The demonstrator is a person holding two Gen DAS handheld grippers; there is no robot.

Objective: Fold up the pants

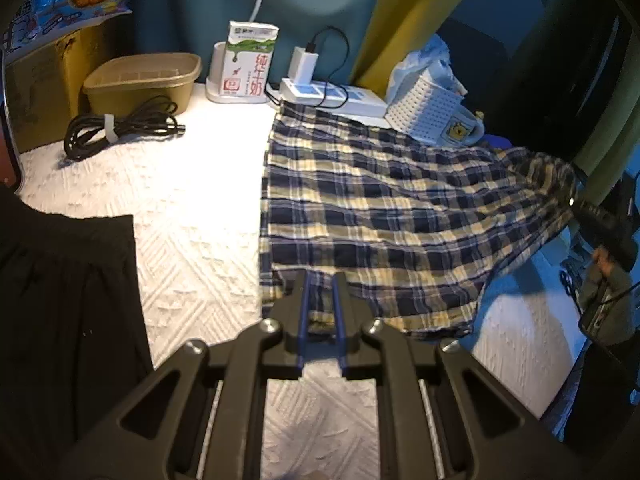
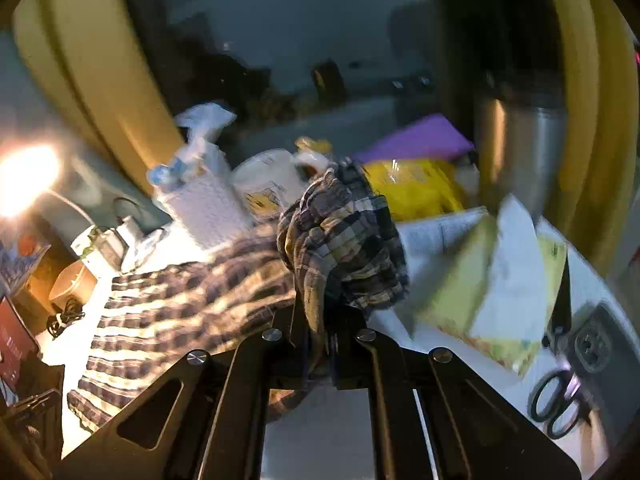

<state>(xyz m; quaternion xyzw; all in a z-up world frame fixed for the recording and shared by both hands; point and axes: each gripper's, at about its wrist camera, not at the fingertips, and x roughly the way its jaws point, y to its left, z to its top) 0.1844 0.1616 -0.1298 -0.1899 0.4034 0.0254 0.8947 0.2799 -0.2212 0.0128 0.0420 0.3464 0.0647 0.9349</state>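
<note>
A: What's the surface?

B: A white textured cover [image 1: 192,216] with raised diamond patterns, filling the middle of the left wrist view. Dark teal curtain along the top, a yellow drape at upper right.

A: And the pants?

B: The plaid pants [image 1: 384,208], navy and cream woven cotton, lie spread across the centre and right of that view, one end lifted at the right edge. A black cloth [image 1: 68,300] covers the lower left.

A: Smaller things?

B: At upper left, a tan plastic tub [image 1: 140,82], rectangular with rounded corners; below it a coiled black cable [image 1: 116,128]. At top centre a milk carton [image 1: 248,62] stands upright, beside a white power strip [image 1: 332,96]. A white perforated basket [image 1: 424,110] sits at upper right. In the right wrist view, scissors [image 2: 558,400] lie at lower right.

A: The tools?

B: The left gripper [image 1: 320,284], bottom centre, has its fingers near together over the pants' near edge; whether it pinches cloth, I cannot tell. The right gripper [image 2: 320,320] is pinching a bunched fold of the pants, raised at frame centre.
</note>
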